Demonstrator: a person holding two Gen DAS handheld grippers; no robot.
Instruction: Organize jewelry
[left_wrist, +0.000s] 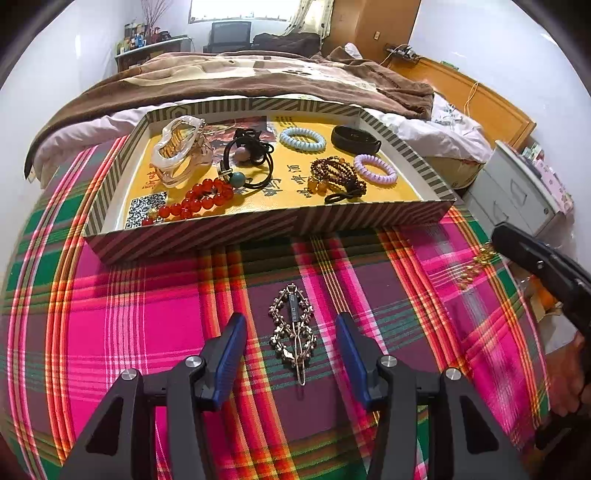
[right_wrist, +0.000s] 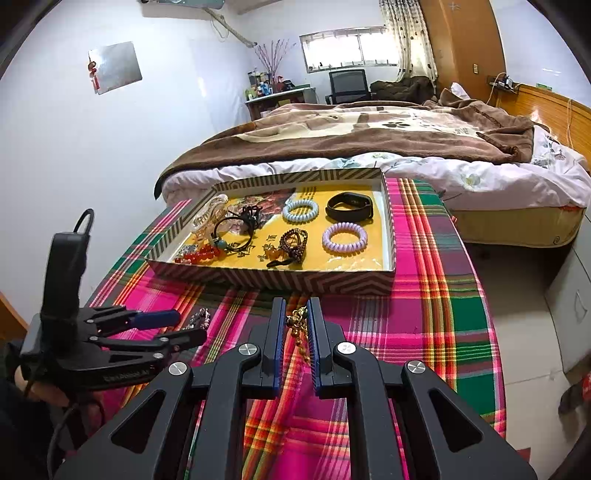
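A jewelled silver hair clip (left_wrist: 293, 328) lies flat on the plaid cloth, between the fingers of my left gripper (left_wrist: 290, 317), which is open and touches it on neither side. From the right wrist view the left gripper (right_wrist: 188, 325) sits low at the left with the hair clip (right_wrist: 199, 317) by its tips. My right gripper (right_wrist: 296, 302) is shut on a gold chain (right_wrist: 297, 325), which dangles between the blue pads above the cloth. In the left wrist view the right gripper (left_wrist: 517, 247) shows at the right edge, with the gold chain (left_wrist: 476, 266) hanging from it.
A striped shallow box (left_wrist: 258, 229) with a yellow floor holds a clear claw clip (left_wrist: 181, 151), red beads (left_wrist: 199, 201), black hair ties (left_wrist: 251, 155), blue (left_wrist: 302, 139) and purple (left_wrist: 375, 169) spiral ties, brown beads (left_wrist: 336, 173) and a black wristband (left_wrist: 354, 140). Behind it stands a bed (right_wrist: 369, 140).
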